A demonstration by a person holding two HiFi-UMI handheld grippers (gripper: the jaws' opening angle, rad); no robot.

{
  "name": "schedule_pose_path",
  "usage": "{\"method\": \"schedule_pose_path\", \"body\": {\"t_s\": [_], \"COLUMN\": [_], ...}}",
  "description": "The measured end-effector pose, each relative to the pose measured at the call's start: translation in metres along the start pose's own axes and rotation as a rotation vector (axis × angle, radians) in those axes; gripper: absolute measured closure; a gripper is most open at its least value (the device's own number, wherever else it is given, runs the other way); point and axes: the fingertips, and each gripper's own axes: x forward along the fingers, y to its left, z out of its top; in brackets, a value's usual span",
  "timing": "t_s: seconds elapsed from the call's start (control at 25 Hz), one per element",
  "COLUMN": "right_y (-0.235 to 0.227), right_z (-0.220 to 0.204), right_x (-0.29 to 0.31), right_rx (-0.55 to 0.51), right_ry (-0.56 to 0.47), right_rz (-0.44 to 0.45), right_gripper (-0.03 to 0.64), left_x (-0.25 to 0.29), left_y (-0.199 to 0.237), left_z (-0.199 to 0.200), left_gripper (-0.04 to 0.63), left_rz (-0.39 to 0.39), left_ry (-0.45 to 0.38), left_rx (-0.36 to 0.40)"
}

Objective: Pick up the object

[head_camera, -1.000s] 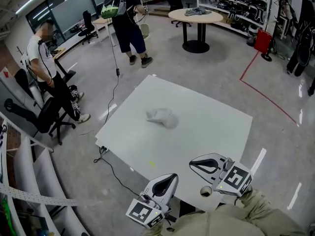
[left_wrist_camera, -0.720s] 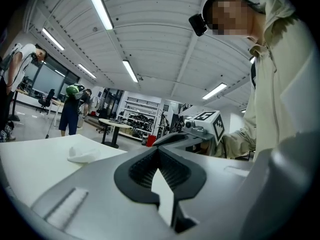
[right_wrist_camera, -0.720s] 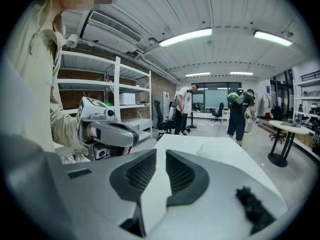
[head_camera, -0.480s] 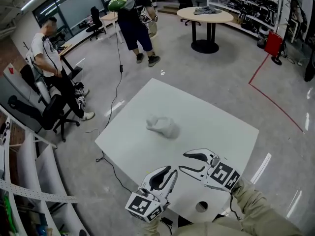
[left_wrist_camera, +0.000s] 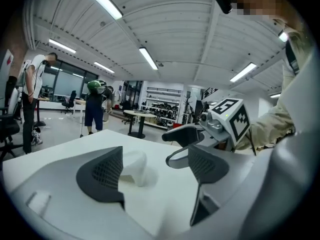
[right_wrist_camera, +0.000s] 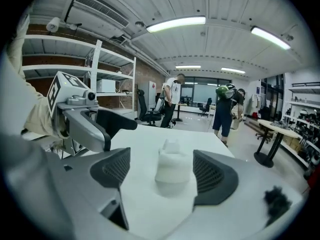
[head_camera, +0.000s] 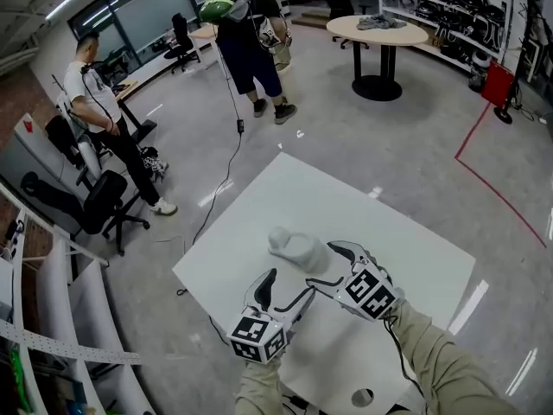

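head view: i see the object (head_camera: 296,247) on the desk (head_camera: 406,240), my left gripper (head_camera: 285,290) and right gripper (head_camera: 332,266) just beside it. left gripper view: jaws opening, gripping nothing. right gripper view: jaws opening, object between them, pads clear of it.

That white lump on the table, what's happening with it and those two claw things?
A person holds a two-jaw gripper in each hand over a white table. Both point at the white crumpled object lying there. The right gripper is opening its jaws with the object lined up between them, untouched. The left gripper is opening too, the object just ahead by its left jaw. Nothing is lifted yet.
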Motion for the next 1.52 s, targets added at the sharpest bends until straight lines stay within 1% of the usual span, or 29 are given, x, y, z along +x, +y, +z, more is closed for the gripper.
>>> {"method": "schedule_pose_path", "body": {"t_s": [0.08, 0.16, 0.24, 0.28, 0.32, 0.4, 0.48, 0.6, 0.68, 0.76, 0.84, 0.88, 0.92, 0.96, 1.0, 1.04, 1.16, 1.36, 1.52], "right_y": [-0.013, -0.024, -0.03, -0.03, -0.028, -0.023, -0.02, -0.024, -0.027, -0.029, -0.03, -0.03, -0.03, -0.031, -0.032, -0.033, -0.034, -0.031, -0.021], "right_z": [-0.006, -0.01, -0.014, -0.016, -0.018, -0.025, -0.032, -0.043, -0.05, -0.051, -0.05, -0.049, -0.049, -0.049, -0.049, -0.049, -0.05, -0.056, -0.063], "right_x": [0.017, 0.034, 0.049, 0.055, 0.06, 0.071, 0.083, 0.103, 0.112, 0.117, 0.118, 0.118, 0.117, 0.116, 0.116, 0.115, 0.115, 0.107, 0.09], "right_rx": [-0.001, 0.007, 0.02, 0.022, 0.013, -0.04, -0.073, -0.064, -0.045, -0.015, 0.0, 0.001, 0.0, 0.0, 0.0, 0.0, 0.0, 0.003, -0.013], "right_ry": [0.036, 0.066, 0.085, 0.092, 0.1, 0.122, 0.144, 0.17, 0.17, 0.148, 0.131, 0.125, 0.118, 0.113, 0.109, 0.108, 0.135, 0.204, 0.216], "right_rz": [-0.008, -0.023, -0.023, -0.008, 0.012, 0.044, 0.05, 0.014, 0.0, -0.002, 0.001, 0.003, 0.005, 0.004, 0.003, 0.001, 0.003, 0.01, -0.018], "right_gripper": [0.212, 0.201, 0.201, 0.201, 0.199, 0.199, 0.187, 0.176, 0.171, 0.167, 0.167, 0.167, 0.167, 0.167, 0.167, 0.167, 0.167, 0.161, 0.161], "left_x": [0.014, 0.026, 0.036, 0.04, 0.045, 0.057, 0.074, 0.1, 0.114, 0.124, 0.128, 0.127, 0.126, 0.125, 0.124, 0.124, 0.124, 0.122, 0.115], "left_y": [0.021, 0.042, 0.063, 0.074, 0.084, 0.1, 0.112, 0.131, 0.142, 0.148, 0.153, 0.157, 0.162, 0.167, 0.172, 0.175, 0.173, 0.163, 0.141], "left_z": [-0.005, -0.01, -0.015, -0.016, -0.016, -0.015, -0.016, -0.022, -0.032, -0.043, -0.049, -0.05, -0.051, -0.05, -0.05, -0.049, -0.051, -0.053, -0.053], "left_gripper": [0.161, 0.122, 0.084, 0.061, 0.057, 0.057, 0.057, 0.057, 0.058, 0.06, 0.091, 0.117, 0.162, 0.222, 0.287, 0.331, 0.333, 0.345, 0.348], "left_rz": [0.014, 0.02, 0.02, 0.022, 0.025, 0.031, 0.034, 0.061, 0.076, 0.084, 0.113, 0.145, 0.186, 0.226, 0.258, 0.275, 0.268, 0.234, 0.213], "left_ry": [0.046, 0.087, 0.112, 0.113, 0.109, 0.109, 0.129, 0.158, 0.184, 0.199, 0.177, 0.162, 0.152, 0.148, 0.15, 0.155, 0.172, 0.235, 0.247], "left_rx": [0.004, 0.004, -0.017, -0.035, -0.054, -0.073, -0.055, -0.042, -0.063, -0.084, -0.101, -0.099, -0.093, -0.089, -0.089, -0.085, -0.046, -0.05, -0.02]}}
